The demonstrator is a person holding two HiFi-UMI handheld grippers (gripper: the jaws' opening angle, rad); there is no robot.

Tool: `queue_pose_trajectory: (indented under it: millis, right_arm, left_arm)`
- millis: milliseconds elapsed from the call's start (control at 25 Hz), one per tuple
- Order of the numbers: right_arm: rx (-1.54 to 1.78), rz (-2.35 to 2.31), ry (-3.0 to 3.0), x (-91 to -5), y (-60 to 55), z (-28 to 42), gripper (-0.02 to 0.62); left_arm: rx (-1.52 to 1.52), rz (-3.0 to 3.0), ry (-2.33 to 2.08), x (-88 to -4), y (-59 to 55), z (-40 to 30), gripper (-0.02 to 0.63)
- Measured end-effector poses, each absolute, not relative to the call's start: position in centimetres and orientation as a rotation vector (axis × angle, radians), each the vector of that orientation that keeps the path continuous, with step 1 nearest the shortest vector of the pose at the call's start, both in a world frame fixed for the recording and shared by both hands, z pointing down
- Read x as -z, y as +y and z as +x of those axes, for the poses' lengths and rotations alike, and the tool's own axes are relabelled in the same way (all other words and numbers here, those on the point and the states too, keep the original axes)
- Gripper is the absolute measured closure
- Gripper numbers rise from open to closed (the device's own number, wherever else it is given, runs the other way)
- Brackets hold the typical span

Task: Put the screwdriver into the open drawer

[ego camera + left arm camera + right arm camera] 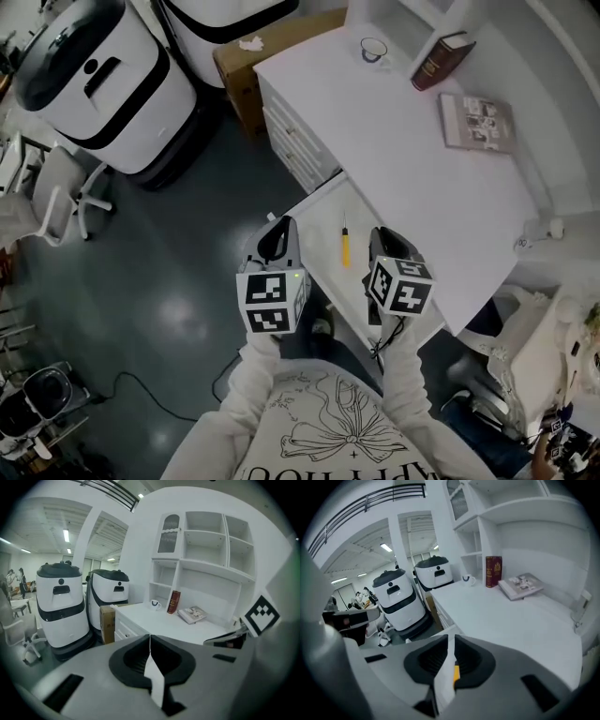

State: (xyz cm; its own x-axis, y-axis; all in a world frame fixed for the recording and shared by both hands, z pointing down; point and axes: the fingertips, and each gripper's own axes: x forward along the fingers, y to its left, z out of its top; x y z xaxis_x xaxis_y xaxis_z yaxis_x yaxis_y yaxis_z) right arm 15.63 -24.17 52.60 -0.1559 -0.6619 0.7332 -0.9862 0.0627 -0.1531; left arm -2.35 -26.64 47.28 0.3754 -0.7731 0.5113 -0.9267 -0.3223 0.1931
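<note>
Counted from the head view: one screwdriver (344, 246), one open drawer (323, 217), two grippers, one mug (373, 49), two books, one cardboard box (272, 47), two bulky white-and-black machines (94, 84).

Screwdriver slim, yellow handle, thin metal shaft, lying flat inside the drawer, a shallow smooth white tray pulled out of the white table (403, 178).

Left gripper (278, 228) at 9 o'clock of the screwdriver, clenched with black ribbed pads meeting, grasping nothing.

Right gripper (379, 236) at 3 o'clock, released: narrow slit between pads, nothing pinched, yellow handle glimpsed below through the slit.

Red hardback (441, 60) leaning at 11 o'clock of the flat pale book (476, 122); mug at 10 o'clock, round and white.
</note>
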Motion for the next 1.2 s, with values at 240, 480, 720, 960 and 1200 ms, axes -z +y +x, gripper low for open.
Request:
queue_pose_trajectory:
  millis: [240,480,720,960,1200]
  right_arm:
    - [-0.781,1.708,-2.001,-46.7,-24.5,15.5,0.566]
    - [-0.708,1.747,-2.090,-42.3,-24.4,15.0,0.575]
    - [-0.650,1.755,-2.153,-39.8,-24.3,14.0,0.579]
    - [-0.610,1.741,-2.205,-38.0,-24.1,12.9,0.584]
    - [-0.611,1.746,-2.230,-37.2,-24.0,12.2,0.589]
  left_arm:
    - [-0.384,2.236,-1.539,-42.9,-26.0,-2.5,0.598]
    - [-0.333,2.258,-1.607,-39.4,-25.4,-3.0,0.598]
    - [-0.283,2.281,-1.665,-36.5,-25.0,-3.6,0.598]
    - [-0.253,2.290,-1.702,-34.8,-24.5,-4.1,0.598]
    - [-0.244,2.296,-1.716,-34.0,-24.0,-4.8,0.598]
